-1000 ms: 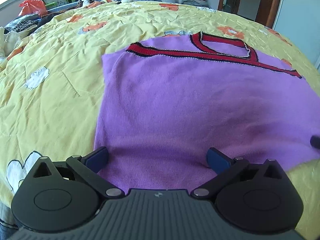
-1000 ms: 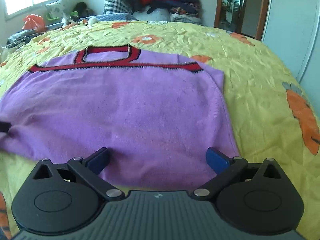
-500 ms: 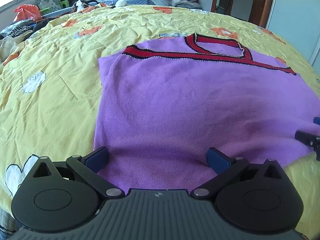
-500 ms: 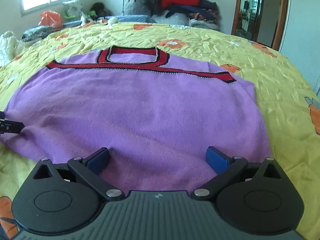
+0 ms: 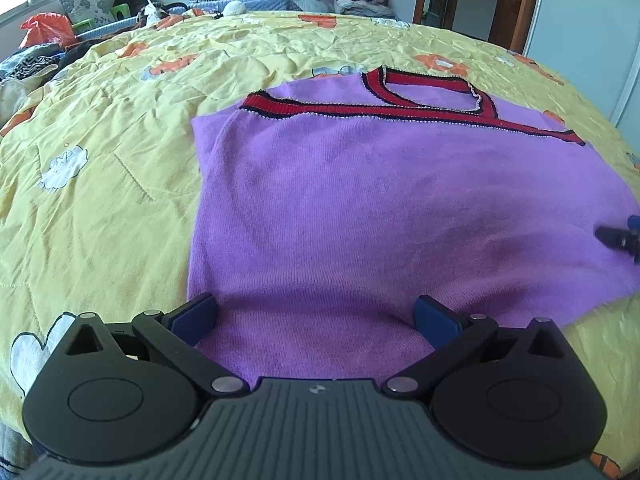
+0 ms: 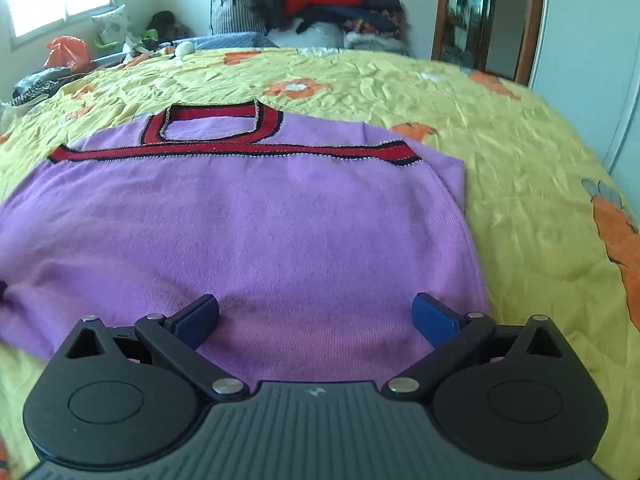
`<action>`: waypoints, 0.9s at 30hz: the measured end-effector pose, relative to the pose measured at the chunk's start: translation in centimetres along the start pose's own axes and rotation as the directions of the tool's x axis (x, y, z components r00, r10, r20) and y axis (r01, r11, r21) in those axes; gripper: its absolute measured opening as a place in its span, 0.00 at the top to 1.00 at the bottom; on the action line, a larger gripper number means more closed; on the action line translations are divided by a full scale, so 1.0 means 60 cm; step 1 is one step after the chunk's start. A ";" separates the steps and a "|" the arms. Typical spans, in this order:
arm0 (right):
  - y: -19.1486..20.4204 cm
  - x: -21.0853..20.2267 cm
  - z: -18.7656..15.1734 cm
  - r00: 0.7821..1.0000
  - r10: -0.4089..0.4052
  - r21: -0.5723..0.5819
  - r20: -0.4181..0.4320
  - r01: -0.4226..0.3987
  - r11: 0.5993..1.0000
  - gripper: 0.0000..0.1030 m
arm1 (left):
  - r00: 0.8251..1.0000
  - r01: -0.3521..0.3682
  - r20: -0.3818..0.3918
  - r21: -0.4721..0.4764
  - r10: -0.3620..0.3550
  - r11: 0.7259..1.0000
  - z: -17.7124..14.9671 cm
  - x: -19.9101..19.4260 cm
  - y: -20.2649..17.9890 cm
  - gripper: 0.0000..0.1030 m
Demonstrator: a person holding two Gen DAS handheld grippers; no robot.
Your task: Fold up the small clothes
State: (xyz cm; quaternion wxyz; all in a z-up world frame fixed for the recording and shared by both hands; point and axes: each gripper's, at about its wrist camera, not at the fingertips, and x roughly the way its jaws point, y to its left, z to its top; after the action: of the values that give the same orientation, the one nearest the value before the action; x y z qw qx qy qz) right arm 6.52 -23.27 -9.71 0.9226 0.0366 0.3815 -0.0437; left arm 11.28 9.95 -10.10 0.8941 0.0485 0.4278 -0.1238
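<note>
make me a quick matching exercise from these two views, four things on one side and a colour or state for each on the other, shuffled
Things:
1. sweater body
2. neckline trim
3. bedspread
4. left gripper

Colour or state:
a. yellow with orange and white prints
b. open, fingers spread over the near hem
c. purple, lying flat
d. red with dark edging

Pairs: 1-c, 2-d, 3-a, 4-b

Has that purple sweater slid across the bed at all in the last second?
Cannot tell. The purple sweater sits differently in both views, but the yellow bedspread prints shift along with it, so the cameras moved; its left edge keeps its place beside the white cloud print.
</note>
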 end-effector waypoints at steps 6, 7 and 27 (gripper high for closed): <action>0.001 0.041 0.067 1.000 0.007 0.020 0.021 -0.007 1.000 0.00 | 1.000 -0.009 -0.015 -0.017 0.009 1.000 0.019 -0.002 -0.001 0.00; 0.003 0.053 0.075 1.000 0.009 0.012 0.019 -0.010 1.000 0.00 | 1.000 -0.011 -0.011 -0.020 0.011 1.000 0.024 -0.003 -0.002 0.00; 0.025 0.031 0.059 0.998 0.061 -0.033 0.029 -0.060 0.998 0.00 | 0.998 -0.052 0.023 -0.057 0.053 0.997 0.090 0.023 0.056 0.00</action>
State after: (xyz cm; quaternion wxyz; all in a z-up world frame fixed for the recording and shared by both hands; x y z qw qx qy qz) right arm 10.47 -22.24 -8.48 0.9295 0.0325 0.3672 -0.0103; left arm 17.04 11.89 -7.83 0.9031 0.0331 0.4189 -0.0886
